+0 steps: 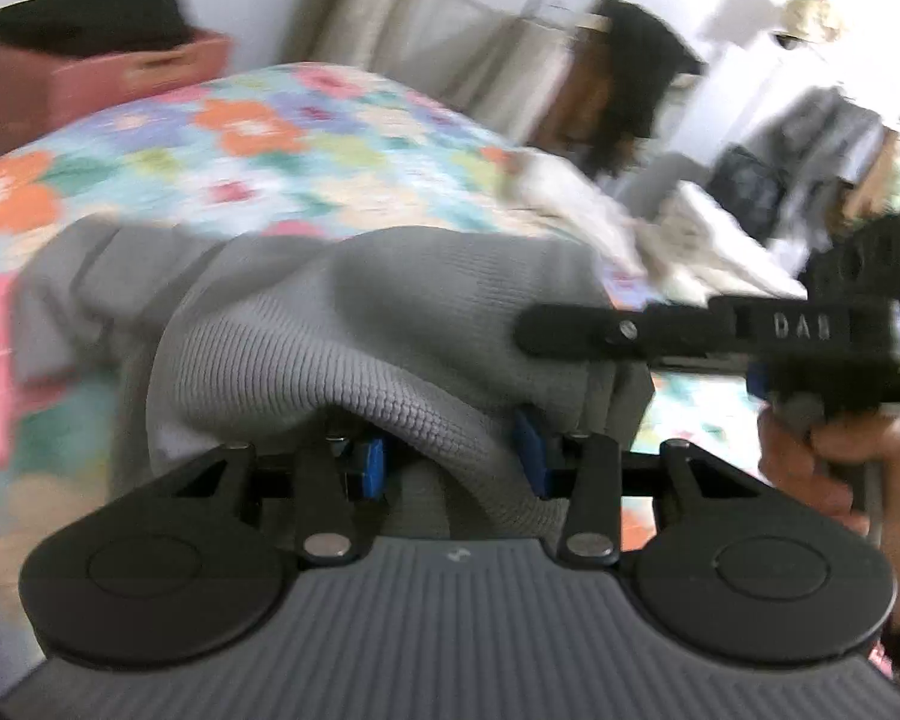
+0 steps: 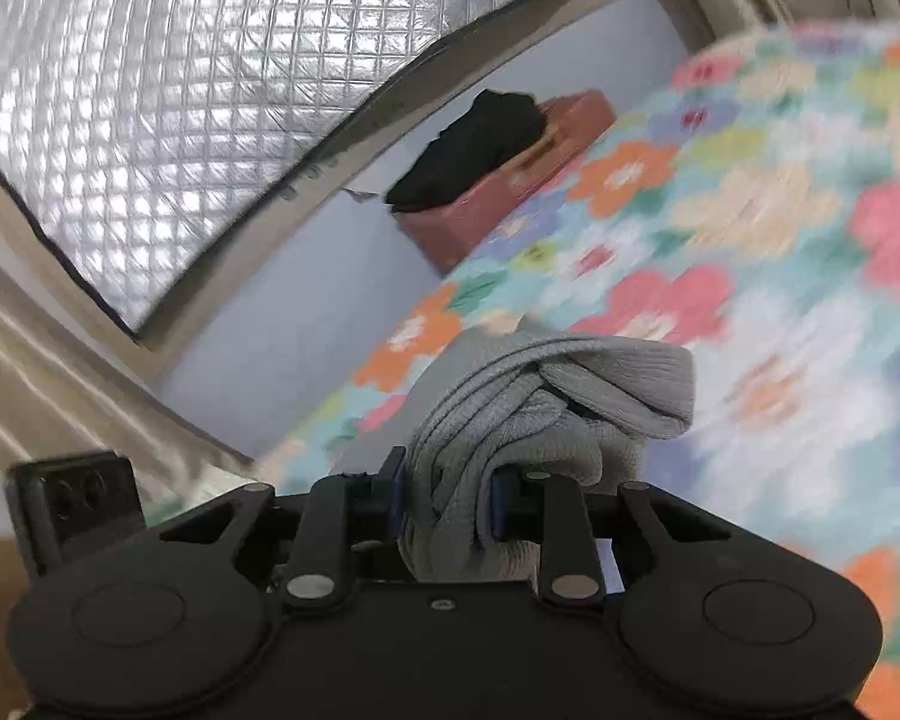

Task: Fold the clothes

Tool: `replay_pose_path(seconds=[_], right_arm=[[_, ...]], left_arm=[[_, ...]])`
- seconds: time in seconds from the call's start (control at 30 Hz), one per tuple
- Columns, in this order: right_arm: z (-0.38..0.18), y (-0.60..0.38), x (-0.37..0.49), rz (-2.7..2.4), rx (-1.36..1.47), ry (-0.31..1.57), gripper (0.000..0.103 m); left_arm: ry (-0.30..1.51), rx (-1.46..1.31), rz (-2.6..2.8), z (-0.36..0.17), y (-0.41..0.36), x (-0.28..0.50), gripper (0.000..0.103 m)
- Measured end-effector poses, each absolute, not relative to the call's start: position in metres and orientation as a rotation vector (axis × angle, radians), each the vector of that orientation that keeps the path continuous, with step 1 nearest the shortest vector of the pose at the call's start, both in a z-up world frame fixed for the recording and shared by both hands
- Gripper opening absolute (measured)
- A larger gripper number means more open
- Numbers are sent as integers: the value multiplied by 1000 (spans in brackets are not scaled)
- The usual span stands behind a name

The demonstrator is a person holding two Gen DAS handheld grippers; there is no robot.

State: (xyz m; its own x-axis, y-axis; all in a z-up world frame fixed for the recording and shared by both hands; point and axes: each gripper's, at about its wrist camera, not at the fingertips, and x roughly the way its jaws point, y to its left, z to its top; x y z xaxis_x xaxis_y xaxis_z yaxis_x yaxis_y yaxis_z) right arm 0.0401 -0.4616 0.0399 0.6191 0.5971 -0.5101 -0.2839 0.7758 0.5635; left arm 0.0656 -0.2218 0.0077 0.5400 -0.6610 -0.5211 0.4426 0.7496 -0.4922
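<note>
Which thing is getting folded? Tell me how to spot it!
Find the big flowery bedspread. On top is the grey knitted garment, pinched by both grippers. It's plain ribbed grey, unlike the black clothes piled on the pink box.

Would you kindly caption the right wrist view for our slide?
Right gripper clamps bunched grey knit garment above the floral bedspread.

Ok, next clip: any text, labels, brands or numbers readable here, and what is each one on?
"DAB", as best it reads through blur: raised letters on the right gripper's black body, left wrist view.
Small pale mark on the left gripper's ribbed grey housing: too small to read.
Nothing else legible.
</note>
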Motion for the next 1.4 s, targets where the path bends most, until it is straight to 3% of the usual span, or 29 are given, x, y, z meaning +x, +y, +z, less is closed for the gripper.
replay_pose_path(seconds=[0.4,0.57,0.77,0.9,1.2,1.4], right_arm=[[221,-589,-39,265,168,858,29],[244,-637,-81,169,189,801,29],[244,-684,-116,219,297,598,29],[210,-717,-109,270,405,515,28],[16,-764,-64,13,496,818,28],[-17,-777,-83,-27,566,757,28]], left_arm=[[618,-375,-1091,122,-401,15,40],[577,-357,-1153,143,-458,-8,41],[466,-248,-1171,160,-497,-31,42],[547,-206,-1115,129,-507,-22,44],[888,3,-709,-20,-538,10,47],[881,-51,-784,-20,-536,21,48]])
